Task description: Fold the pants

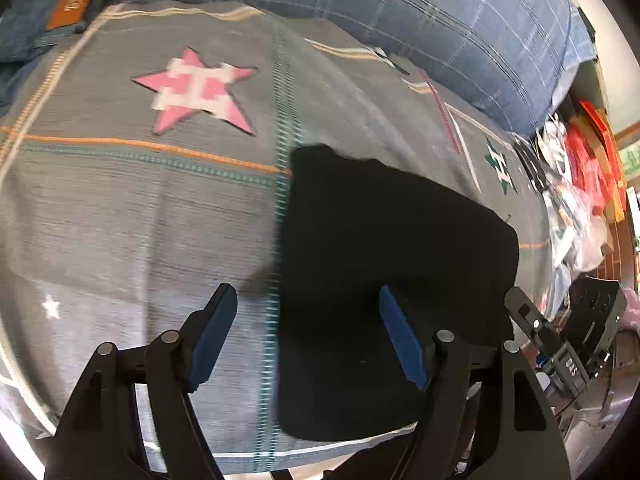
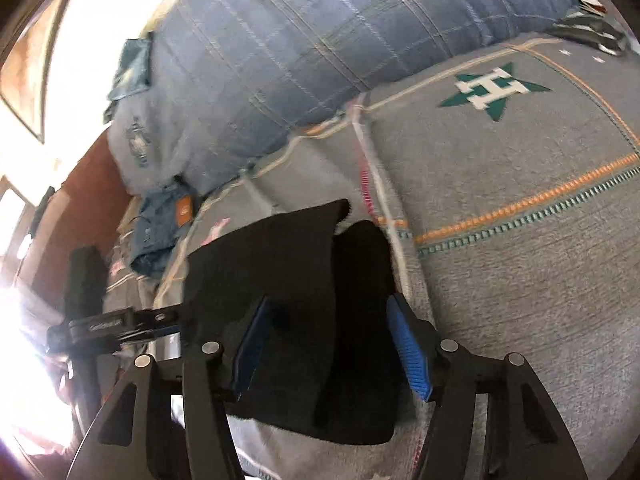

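Down at the near edge of the bed, the left gripper [image 1: 308,336] hangs over the grey bedspread [image 1: 120,220], its jaws spread wide with nothing between the blue pads [image 1: 212,336] but air, cloth and bedding below. The black pants [image 1: 384,264] lie folded into a compact dark block on the bedspread, under and just past the left gripper's right-hand pad, so most of the block sits to that side while the other pad hovers over bare grey weave. Off to the right, the other tool's black body [image 1: 560,344] pokes in at the bed's edge. Over on the right wrist view, the right gripper [image 2: 336,340] is also wide open, holding nothing, and the pants [image 2: 288,280] sit straight between and beyond its jaws, one folded layer lying on top of another. Whether either pad actually touches the fabric is not clear. Further out, a pink star patch [image 1: 196,92] and a green star patch [image 2: 492,88] mark the bedspread, crossed by an orange stitched line [image 2: 520,200]. A pair of blue jeans [image 2: 160,228] with an orange label lies crumpled towards the far side, and behind it all a big blue checked pillow [image 2: 300,52] runs along the back. Red and white bags [image 1: 580,168] pile up beside the bed.
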`<state>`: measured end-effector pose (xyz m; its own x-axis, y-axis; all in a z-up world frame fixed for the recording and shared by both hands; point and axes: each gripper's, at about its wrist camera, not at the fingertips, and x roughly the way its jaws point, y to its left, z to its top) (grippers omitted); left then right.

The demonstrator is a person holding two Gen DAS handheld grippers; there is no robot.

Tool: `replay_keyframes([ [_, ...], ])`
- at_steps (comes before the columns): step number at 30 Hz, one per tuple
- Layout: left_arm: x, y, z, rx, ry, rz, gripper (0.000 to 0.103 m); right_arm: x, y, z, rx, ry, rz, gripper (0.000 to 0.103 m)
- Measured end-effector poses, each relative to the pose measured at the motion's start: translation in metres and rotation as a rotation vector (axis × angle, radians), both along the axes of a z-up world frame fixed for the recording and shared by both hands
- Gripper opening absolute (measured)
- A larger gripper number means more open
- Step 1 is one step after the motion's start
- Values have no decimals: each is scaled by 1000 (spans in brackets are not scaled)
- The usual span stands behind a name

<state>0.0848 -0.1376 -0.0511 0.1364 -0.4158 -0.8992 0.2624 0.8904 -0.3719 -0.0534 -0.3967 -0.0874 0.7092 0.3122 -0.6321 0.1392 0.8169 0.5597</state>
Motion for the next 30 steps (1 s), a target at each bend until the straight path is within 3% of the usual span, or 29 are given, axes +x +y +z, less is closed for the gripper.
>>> replay_keyframes([
  [7, 2, -3, -5, -44, 18, 19, 74, -6, 1, -15, -4, 25, 27, 62],
  [9, -2, -2, 0, -65, -6, 5, 56, -6, 6, -10, -44, 21, 16, 53],
  [11, -8, 0, 8, -41, -56, 0, 50, -6, 16, -1, -82, -7, 26, 41],
  [13, -9, 5, 11, -30, -80, -2, 45, -5, 25, 7, -115, -18, 41, 38],
  [15, -7, 21, 13, -62, -52, 34, 43, -6, 32, 15, -116, -32, 57, 37],
  [19, -5, 57, 26, -112, -51, 109, 43, -2, 51, 29, -63, -62, 109, 37],
  [23, -6, 91, 40, -98, -108, 166, 43, 10, 83, 32, -39, -66, 192, 37],
  [27, -3, 113, 12, -11, -79, 188, 44, 30, 118, 13, -150, 7, 242, 41],
  [29, -4, 116, -1, -10, -65, 174, 49, 37, 129, -2, -222, 55, 234, 50],
  [30, -6, 119, -2, -18, -80, 173, 53, 38, 129, -3, -211, 49, 223, 51],
])
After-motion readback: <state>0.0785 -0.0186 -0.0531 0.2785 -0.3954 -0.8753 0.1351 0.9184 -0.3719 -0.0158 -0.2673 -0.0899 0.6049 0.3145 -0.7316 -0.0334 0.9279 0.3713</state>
